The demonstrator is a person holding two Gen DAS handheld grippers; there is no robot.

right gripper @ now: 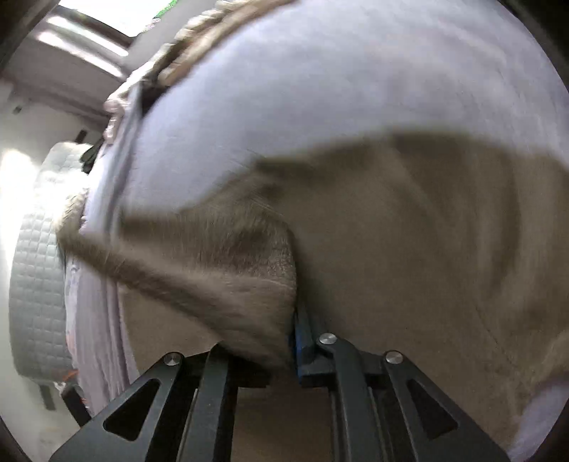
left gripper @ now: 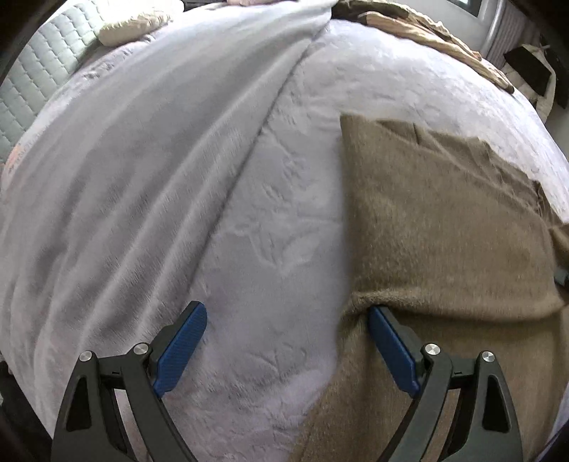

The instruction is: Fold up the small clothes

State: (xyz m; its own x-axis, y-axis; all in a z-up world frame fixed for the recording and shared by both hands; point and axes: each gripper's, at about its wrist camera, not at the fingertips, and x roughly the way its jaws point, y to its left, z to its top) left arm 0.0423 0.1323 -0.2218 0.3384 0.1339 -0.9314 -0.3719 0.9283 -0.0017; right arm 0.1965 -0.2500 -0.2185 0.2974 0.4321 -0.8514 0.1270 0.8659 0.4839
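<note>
Left wrist view, left to right. Quilted pale-green headboard (left gripper: 32, 81) at ten o'clock, stitched in small squares. Cream pillow (left gripper: 131, 26) at eleven, puffy. A smooth grey blanket (left gripper: 142, 160) runs in long soft ridges from twelve down to eight. Beside it the white bedspread (left gripper: 284, 231), plush, with an embossed leaf pattern. At three o'clock lies the brown garment (left gripper: 444, 231), fuzzy knit, folded to a flat, roughly square panel with a frayed far edge; more of it spreads toward five. A tan rumpled cloth (left gripper: 426, 32) sits at one o'clock on the bed's far edge.

Left gripper (left gripper: 286, 336) points steeply down at the bed, jaws spread wide. The left blue ribbed pad (left gripper: 181, 350) stands over bare bedspread. The right one touches a bunched corner of the garment; nothing is clamped.

Right wrist view, blurred. Headboard (right gripper: 35, 284) at nine. Bedspread (right gripper: 338, 78) fills twelve. The brown garment (right gripper: 409, 248) spans centre to three o'clock. A thick fold of it rises from the right gripper (right gripper: 297, 327), whose jaws are pinched together on that fold, only a sliver of blue pad showing. Gripper tilted down toward the bed.
</note>
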